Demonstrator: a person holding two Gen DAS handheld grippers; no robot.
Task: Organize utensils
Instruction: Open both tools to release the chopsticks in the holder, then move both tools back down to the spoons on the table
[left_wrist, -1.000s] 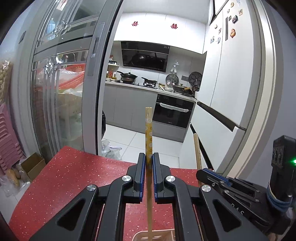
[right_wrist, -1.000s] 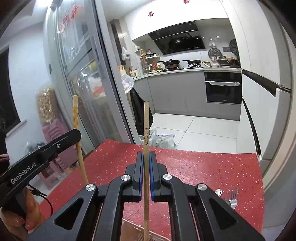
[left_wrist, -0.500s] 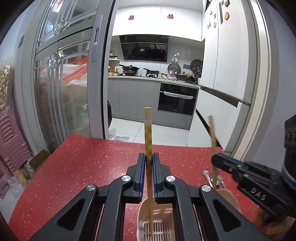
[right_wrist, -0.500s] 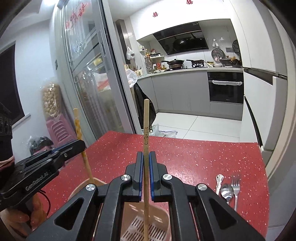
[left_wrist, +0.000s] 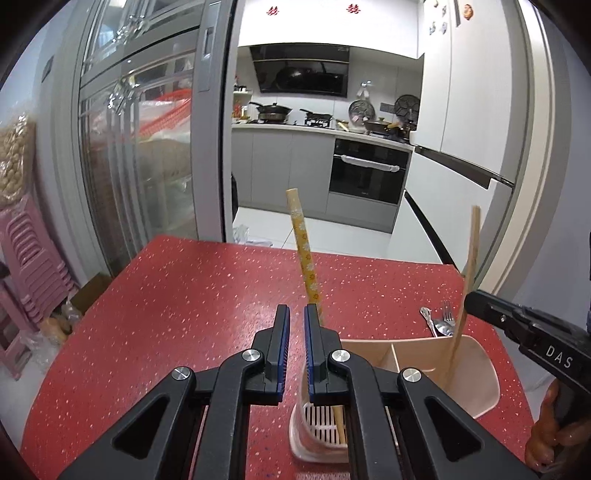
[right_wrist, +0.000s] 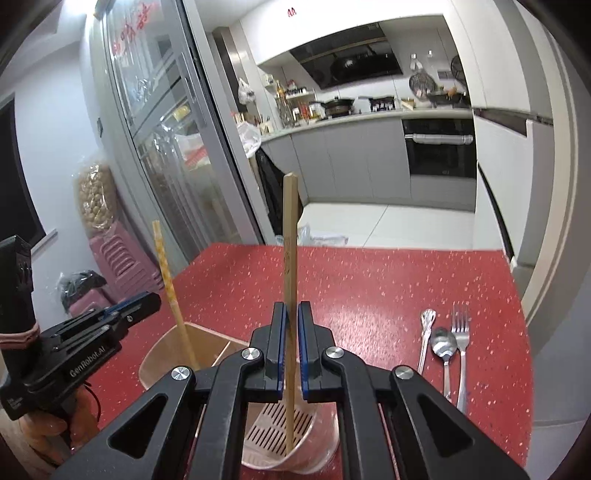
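A pink divided utensil holder (left_wrist: 421, 354) (right_wrist: 207, 339) stands on the red table. My left gripper (left_wrist: 296, 314) is open; the yellow patterned chopstick (left_wrist: 304, 262) (right_wrist: 166, 269) leans free against its right finger, lower end in the holder's left compartment. My right gripper (right_wrist: 290, 314) has its jaws slightly apart around a plain wooden chopstick (right_wrist: 290, 258) (left_wrist: 467, 273), which stands in the holder's right compartment with its tip on the slotted bottom. I cannot tell if the pads still touch it.
Two spoons (right_wrist: 443, 343) and a fork (right_wrist: 461, 332) lie on the red table (right_wrist: 369, 280) to the right of the holder; they also show in the left wrist view (left_wrist: 437, 323). The table's far edge faces the kitchen. Pink stools (left_wrist: 26, 258) stand at left.
Both grippers came down over the holder, lowering the chopsticks into it. My left gripper opened and the yellow chopstick tilted free. My right gripper's jaws loosened.
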